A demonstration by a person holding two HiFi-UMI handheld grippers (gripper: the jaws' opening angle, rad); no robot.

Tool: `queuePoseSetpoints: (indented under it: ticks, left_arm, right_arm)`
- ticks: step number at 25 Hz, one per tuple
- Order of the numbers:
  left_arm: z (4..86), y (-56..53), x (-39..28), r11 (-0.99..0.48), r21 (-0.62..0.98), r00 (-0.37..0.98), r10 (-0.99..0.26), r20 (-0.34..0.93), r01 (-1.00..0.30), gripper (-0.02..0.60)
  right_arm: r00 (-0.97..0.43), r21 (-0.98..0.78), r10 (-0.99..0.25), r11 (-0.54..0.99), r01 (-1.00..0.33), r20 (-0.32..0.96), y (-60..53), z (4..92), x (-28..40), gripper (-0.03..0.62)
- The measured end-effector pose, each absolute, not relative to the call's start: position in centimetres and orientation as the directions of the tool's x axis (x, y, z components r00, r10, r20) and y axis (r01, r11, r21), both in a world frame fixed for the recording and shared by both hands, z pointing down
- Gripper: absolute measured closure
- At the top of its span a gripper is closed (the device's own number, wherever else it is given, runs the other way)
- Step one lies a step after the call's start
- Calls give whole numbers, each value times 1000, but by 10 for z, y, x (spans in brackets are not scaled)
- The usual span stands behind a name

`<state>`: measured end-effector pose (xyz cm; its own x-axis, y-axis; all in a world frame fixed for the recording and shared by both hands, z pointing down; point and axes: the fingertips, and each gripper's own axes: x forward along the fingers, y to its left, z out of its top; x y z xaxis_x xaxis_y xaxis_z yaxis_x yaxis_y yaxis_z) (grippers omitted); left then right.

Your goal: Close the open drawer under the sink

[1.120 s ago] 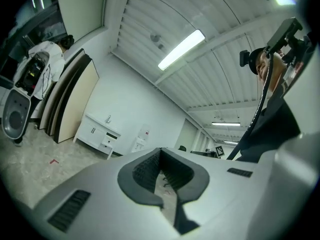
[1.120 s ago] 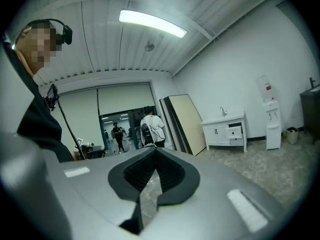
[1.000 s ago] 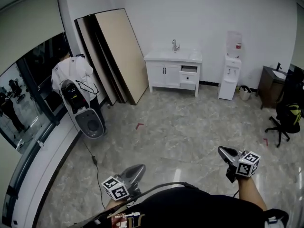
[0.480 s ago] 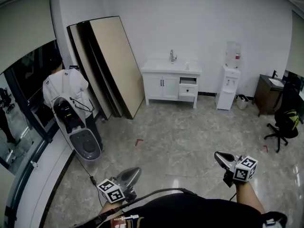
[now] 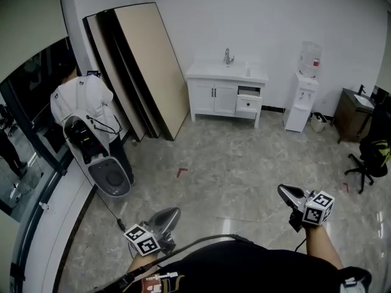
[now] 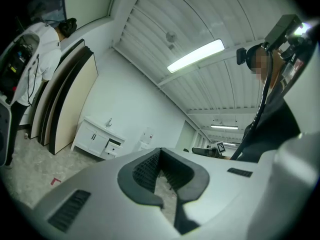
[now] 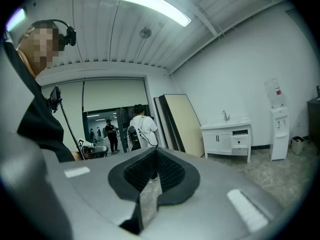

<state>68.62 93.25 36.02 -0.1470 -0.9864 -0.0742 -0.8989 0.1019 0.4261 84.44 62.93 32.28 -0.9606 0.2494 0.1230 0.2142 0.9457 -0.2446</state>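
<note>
Drawer [image 5: 249, 102]: sticking out open from the sink cabinet [image 5: 211, 98], upper centre.
Left gripper [image 5: 171, 214]: hovering lower left, jaws closed, holding nothing.
Right gripper [image 5: 285, 191]: hovering lower right, jaws closed, holding nothing.

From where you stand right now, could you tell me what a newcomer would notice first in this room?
The white sink cabinet on the far wall draws the eye, one drawer pulled out at its right. Tall boards lean on the wall to its left; a water dispenser stands to its right. Up close, the left gripper and right gripper are both shut on nothing.
</note>
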Motion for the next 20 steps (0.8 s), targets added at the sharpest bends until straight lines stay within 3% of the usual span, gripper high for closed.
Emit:
queuePoseSetpoints:
  ticks: [20]
  left_arm:
    - [336, 696, 595, 224, 384, -280, -955, -98, -896, 581]
  right_arm:
    - [-913, -216, 397, 904, 370, 97, 377, 312, 702, 592]
